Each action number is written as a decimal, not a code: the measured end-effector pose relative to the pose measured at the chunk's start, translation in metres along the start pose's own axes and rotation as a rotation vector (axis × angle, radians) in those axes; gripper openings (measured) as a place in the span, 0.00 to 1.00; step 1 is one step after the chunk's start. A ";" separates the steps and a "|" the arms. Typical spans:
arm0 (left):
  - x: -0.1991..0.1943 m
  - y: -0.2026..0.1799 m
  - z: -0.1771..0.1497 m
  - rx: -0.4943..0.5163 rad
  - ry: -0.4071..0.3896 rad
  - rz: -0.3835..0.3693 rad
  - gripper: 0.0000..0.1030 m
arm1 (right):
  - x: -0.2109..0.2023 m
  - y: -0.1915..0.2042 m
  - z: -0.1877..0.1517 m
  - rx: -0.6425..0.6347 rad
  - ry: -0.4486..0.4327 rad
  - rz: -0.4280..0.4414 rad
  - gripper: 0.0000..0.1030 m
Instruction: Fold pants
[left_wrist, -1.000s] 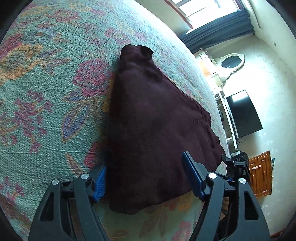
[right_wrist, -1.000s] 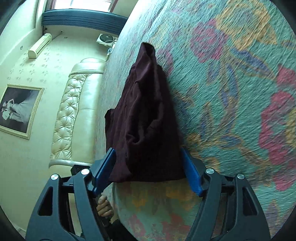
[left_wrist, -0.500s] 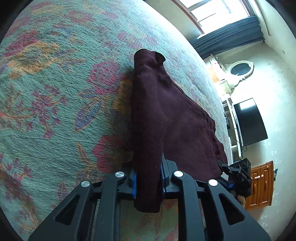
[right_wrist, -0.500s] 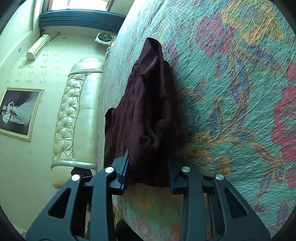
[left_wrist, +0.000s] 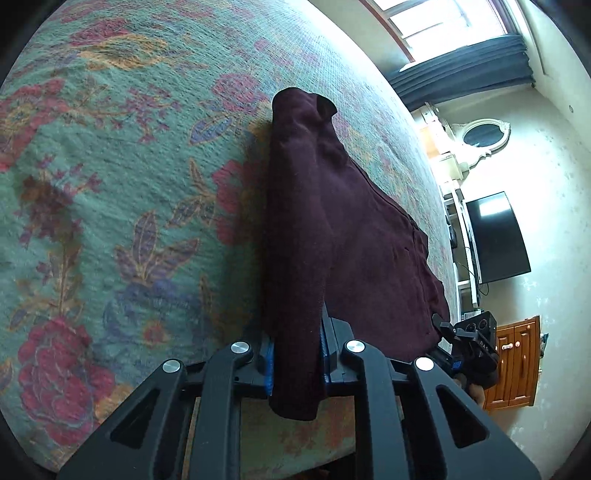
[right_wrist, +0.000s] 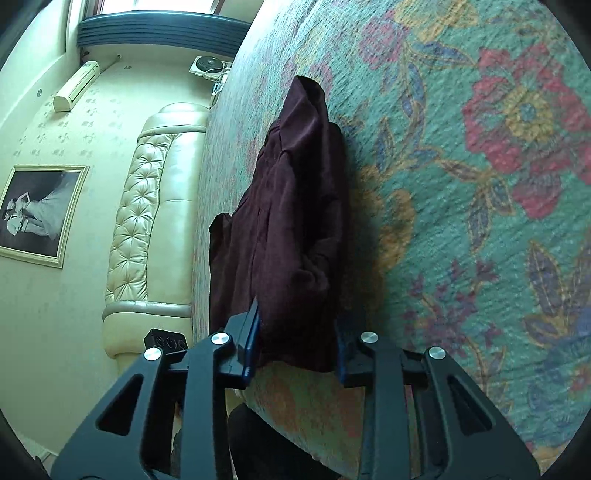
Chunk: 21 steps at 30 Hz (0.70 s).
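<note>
Dark maroon pants (left_wrist: 332, 229) lie folded on a floral green bedspread (left_wrist: 110, 184). My left gripper (left_wrist: 295, 363) is shut on the near edge of the pants, and a bunched fold of cloth hangs down between its blue pads. In the right wrist view the same pants (right_wrist: 288, 229) stretch away from my right gripper (right_wrist: 295, 349), which is shut on a thicker wad of their near edge. Both pinched edges are raised a little off the bedspread (right_wrist: 480, 221). The other gripper's black body (left_wrist: 472, 347) shows at the pants' right corner in the left wrist view.
The bed's near edge runs just below both grippers. A padded cream headboard (right_wrist: 147, 229) and a framed picture (right_wrist: 37, 210) stand on the left in the right wrist view. A television (left_wrist: 495, 236), a wooden cabinet (left_wrist: 513, 365) and a curtained window (left_wrist: 461, 70) lie beyond the bed.
Both grippers went from open around the pants' near edge to shut on it. Since then both have pulled the pinched cloth toward the camera and slightly up, gathering it into narrower folds.
</note>
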<state>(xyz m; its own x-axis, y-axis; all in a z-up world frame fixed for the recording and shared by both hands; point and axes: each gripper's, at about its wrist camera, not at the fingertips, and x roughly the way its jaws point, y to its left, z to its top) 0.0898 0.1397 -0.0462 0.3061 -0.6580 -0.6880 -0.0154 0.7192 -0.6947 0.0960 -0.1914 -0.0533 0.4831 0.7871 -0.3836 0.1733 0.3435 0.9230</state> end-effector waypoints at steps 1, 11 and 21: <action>-0.002 0.001 -0.003 0.004 0.001 0.002 0.17 | -0.003 -0.002 -0.005 0.002 0.001 0.000 0.30; -0.002 0.006 -0.011 0.036 -0.019 0.007 0.18 | -0.004 -0.019 -0.016 0.012 -0.001 0.018 0.30; -0.005 0.010 -0.021 0.021 -0.022 -0.012 0.19 | -0.008 -0.029 -0.017 0.016 -0.002 0.028 0.31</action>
<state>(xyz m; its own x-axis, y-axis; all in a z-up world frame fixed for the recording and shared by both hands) 0.0684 0.1458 -0.0538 0.3267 -0.6616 -0.6750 0.0081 0.7161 -0.6979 0.0728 -0.1987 -0.0774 0.4900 0.7950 -0.3575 0.1730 0.3132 0.9338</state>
